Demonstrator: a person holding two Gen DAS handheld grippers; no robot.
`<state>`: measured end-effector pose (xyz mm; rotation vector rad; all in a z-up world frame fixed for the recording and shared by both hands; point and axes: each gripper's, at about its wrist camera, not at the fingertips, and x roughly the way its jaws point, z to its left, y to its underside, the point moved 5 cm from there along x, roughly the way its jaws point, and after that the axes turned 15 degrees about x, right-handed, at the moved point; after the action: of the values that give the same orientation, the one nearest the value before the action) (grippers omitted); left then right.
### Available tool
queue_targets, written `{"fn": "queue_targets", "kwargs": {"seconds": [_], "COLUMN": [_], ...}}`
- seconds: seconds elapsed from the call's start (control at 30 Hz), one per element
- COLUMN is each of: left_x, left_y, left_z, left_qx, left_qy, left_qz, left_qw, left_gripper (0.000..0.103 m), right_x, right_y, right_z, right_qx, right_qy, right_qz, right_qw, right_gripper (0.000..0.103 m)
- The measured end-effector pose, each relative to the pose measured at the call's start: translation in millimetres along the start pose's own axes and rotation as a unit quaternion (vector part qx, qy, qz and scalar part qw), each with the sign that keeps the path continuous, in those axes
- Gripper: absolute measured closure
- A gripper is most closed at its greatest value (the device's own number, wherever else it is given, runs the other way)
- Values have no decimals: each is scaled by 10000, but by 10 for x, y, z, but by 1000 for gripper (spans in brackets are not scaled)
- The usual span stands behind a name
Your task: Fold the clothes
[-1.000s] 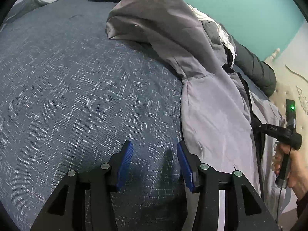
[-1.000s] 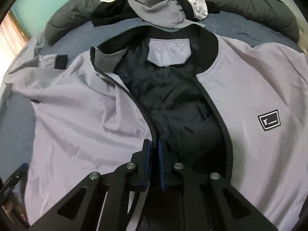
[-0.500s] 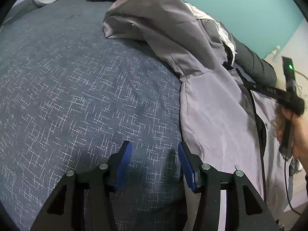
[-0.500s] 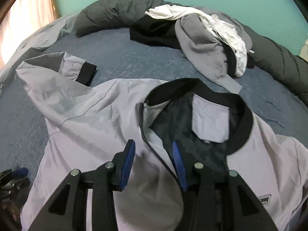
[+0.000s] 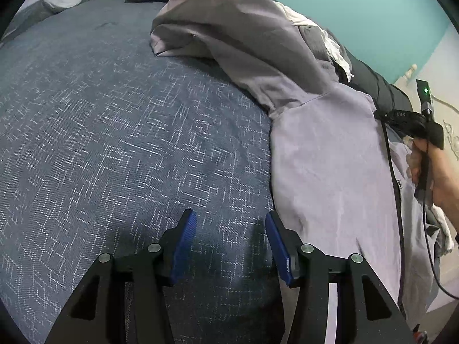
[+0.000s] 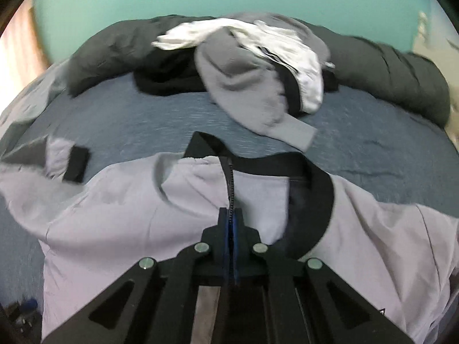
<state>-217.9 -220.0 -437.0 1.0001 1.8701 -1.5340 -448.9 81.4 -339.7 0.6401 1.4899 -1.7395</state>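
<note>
A light grey zip jacket [image 6: 114, 229] with a black collar [image 6: 315, 189] lies open, front up, on the bed. My right gripper [image 6: 231, 215] is shut on the jacket's left zipper edge [image 6: 231, 183] just below the collar, and that edge is lifted and pulled taut. One sleeve with a black cuff [image 6: 76, 163] trails off to the left. In the left wrist view the jacket [image 5: 330, 172] lies to the right. My left gripper [image 5: 231, 220] hovers open over bare bedspread beside the jacket's side edge, holding nothing. A hand [image 5: 439, 177] grips the right gripper's handle at the far right.
The blue patterned bedspread [image 5: 114, 143] covers the bed. A pile of grey, white and black clothes [image 6: 252, 86] lies behind the collar. A dark rolled duvet [image 6: 387, 68] runs along the teal wall. Another grey garment [image 5: 229, 28] is draped at the back.
My right gripper let go of the zipper lower down, moved up toward the collar, opened, then closed on the zipper edge there. The left gripper stayed in place, open.
</note>
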Motion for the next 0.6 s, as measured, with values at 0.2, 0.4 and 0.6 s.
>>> {"fn": "queue_targets", "kwargs": {"seconds": [0.2, 0.4, 0.6], "left_x": [8, 42, 7], "left_y": [11, -30, -19], "left_z": [-1, -57, -89], "left_qx": [40, 138, 163], "left_qy": [-29, -74, -51], "left_qz": [23, 62, 55], "left_qw": [10000, 9999, 9998], "left_gripper": [49, 48, 48], "right_x": [203, 399, 102], "right_y": [-21, 102, 39], "right_z": [-119, -70, -113], "right_qx": [412, 206, 307], "right_qy": [-36, -68, -122], "right_qz": [142, 535, 80], "right_qw": [9990, 9983, 9994], "right_gripper": [101, 101, 96]}}
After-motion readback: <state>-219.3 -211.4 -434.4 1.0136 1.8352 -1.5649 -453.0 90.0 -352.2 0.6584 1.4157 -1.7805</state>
